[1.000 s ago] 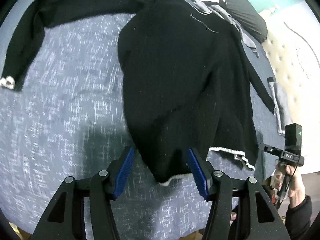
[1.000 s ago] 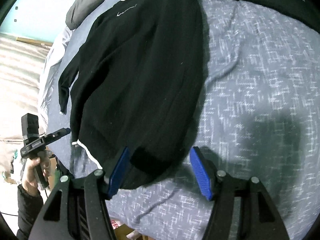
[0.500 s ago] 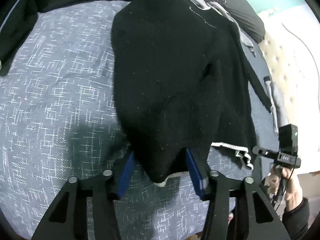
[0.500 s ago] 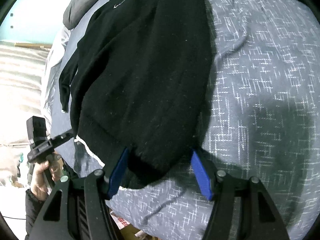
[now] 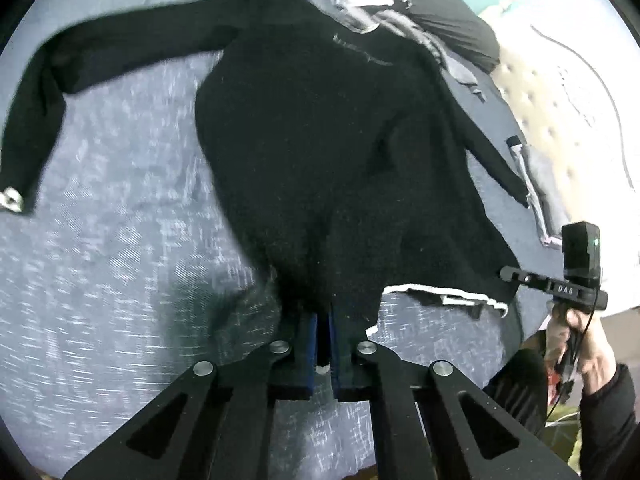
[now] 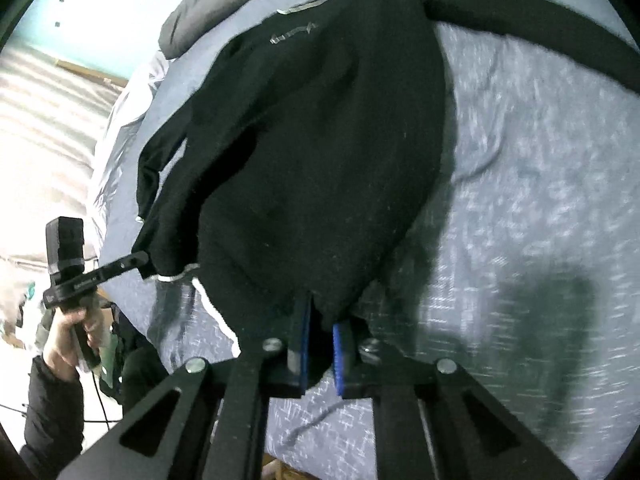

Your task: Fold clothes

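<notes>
A blue patterned bedspread (image 5: 120,280) spreads under and ahead of both tongs. On it lies a black sweater (image 5: 320,152), body stretching away from the tips, one sleeve flung out to the left. The left gripper (image 5: 323,344) is clamped on the sweater's white-edged hem corner. The right gripper (image 6: 320,344) is closing, its blue pads pinching the other hem corner. No container shows.
</notes>
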`<state>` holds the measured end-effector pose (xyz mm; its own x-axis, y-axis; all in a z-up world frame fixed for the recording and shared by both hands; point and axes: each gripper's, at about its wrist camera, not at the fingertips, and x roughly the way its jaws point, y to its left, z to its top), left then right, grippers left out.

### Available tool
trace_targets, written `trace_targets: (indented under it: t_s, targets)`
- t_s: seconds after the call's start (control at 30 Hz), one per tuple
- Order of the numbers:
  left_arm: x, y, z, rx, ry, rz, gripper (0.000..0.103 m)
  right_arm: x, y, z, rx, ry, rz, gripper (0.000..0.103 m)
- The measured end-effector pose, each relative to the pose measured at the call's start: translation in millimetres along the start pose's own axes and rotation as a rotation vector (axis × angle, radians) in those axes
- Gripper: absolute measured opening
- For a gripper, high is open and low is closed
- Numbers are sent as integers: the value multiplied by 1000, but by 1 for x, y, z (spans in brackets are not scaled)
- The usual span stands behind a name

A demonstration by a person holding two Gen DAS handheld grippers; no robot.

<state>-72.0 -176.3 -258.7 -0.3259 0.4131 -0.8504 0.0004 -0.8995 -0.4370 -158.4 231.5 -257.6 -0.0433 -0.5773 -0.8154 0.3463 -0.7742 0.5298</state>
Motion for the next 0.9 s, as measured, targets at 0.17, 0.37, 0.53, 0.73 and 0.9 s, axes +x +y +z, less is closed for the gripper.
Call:
trace_targets:
  t_s: [0.17, 0.37, 0.53, 0.73, 0.9]
  targets:
    - [-30, -3, 6, 31, -15, 9, 4, -35, 3, 7, -48, -30, -43, 8]
    - [-53, -9, -1, 56, -16, 7, 4, -62, 0, 5, -60, -41, -74, 6]
    - [-44, -6, -17, 49, 29, 12, 4, -66, -5, -6, -79, -13, -83, 6]
    - [-10, 3, -36, 0, 97, 31, 4, -37, -30, -19, -22, 25, -104, 6]
    - [-1, 3, -42, -13, 118, 15, 9, -28, -41, -21, 3, 33, -116, 10]
